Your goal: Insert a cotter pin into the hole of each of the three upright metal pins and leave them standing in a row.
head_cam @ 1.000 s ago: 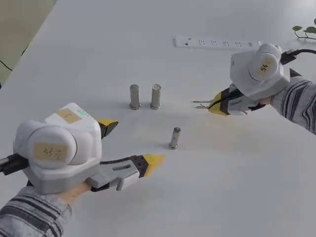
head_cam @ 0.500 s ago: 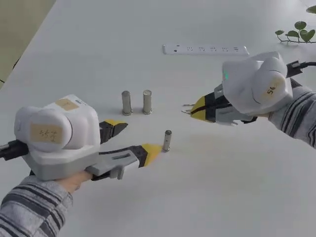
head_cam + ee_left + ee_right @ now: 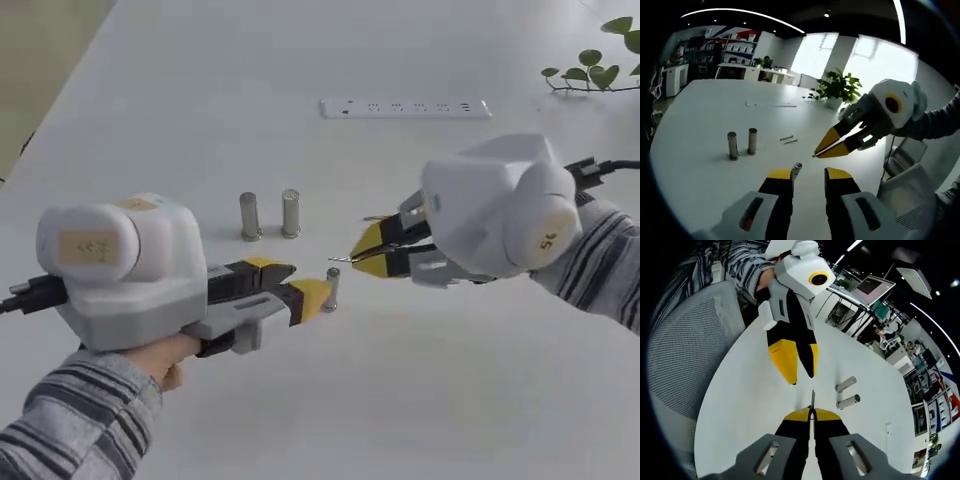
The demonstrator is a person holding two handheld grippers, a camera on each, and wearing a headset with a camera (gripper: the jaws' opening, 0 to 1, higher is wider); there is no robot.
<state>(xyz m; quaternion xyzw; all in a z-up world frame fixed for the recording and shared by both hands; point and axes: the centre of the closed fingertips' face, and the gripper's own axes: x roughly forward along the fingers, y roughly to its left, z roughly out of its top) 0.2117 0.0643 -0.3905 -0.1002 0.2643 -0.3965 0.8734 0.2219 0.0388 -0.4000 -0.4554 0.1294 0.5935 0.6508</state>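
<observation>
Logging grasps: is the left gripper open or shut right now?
Open. On the left gripper the jaws stand apart, a gap between them beside the near pin.

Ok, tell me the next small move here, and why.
Probably close the left gripper on the near metal pin to steady it. Its jaws stand open with that pin between their tips, not gripped. The right gripper, shut on a cotter pin, holds the cotter pin's tip close to the pin's top, apart from it.
</observation>
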